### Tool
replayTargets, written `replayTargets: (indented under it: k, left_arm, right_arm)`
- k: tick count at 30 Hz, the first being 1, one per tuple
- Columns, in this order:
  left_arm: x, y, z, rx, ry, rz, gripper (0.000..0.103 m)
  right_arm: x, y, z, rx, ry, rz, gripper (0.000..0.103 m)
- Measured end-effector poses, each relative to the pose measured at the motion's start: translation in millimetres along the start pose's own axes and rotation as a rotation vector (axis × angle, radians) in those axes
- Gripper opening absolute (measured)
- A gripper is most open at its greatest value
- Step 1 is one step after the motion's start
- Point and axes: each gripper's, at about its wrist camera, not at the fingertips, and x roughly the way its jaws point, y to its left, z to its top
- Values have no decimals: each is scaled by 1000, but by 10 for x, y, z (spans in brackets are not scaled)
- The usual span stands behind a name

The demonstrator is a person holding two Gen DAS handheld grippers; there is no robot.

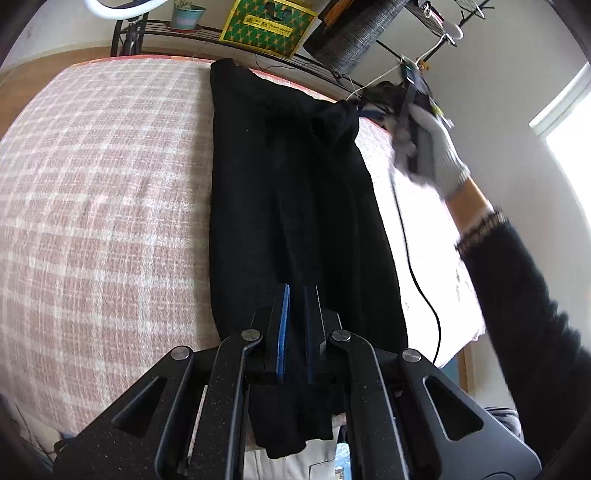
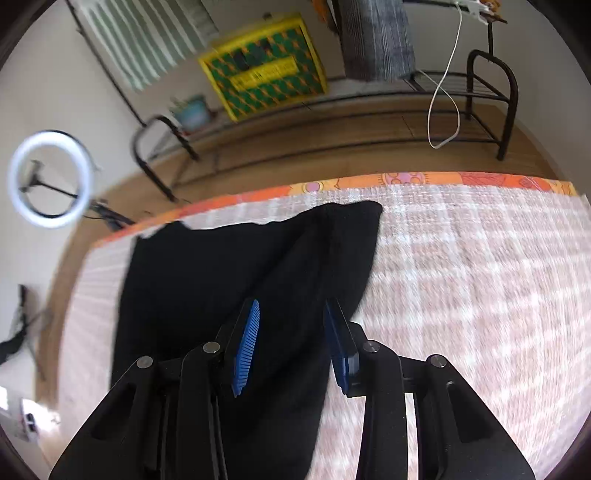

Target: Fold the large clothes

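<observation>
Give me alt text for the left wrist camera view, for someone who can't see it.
The left gripper is shut on the near end of a long black garment laid lengthwise on a pink checked bedspread. At the right, a gloved hand carries the other gripper above the garment's far end, with a metal rack behind the bed.

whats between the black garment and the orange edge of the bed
Only a bare strip of pink checked cover separates the black garment from the orange edge, in the right wrist view.

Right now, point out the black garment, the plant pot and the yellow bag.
black garment [image 1: 295,206], left wrist view, middle of the cloth
plant pot [image 1: 187,16], left wrist view, pot wall
yellow bag [image 2: 264,66], right wrist view, front face
</observation>
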Motion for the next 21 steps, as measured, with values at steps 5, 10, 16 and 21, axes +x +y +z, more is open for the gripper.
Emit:
replayTargets:
  k: [5,10,16,21]
  left_arm:
    - [32,72,36,-30,12,-14,4]
    - [11,73,-6,-31,37,-41,4]
    - [-59,75,-44,-32,39,-49,4]
    - [-97,67,-69,-32,40,-56,4]
  right_arm:
    - [411,165,277,46,79,-118,34]
    - [572,219,319,32,115,-179,34]
    - [723,252,268,-49,131,-257,13]
    - [467,253,268,-47,76,-241,3]
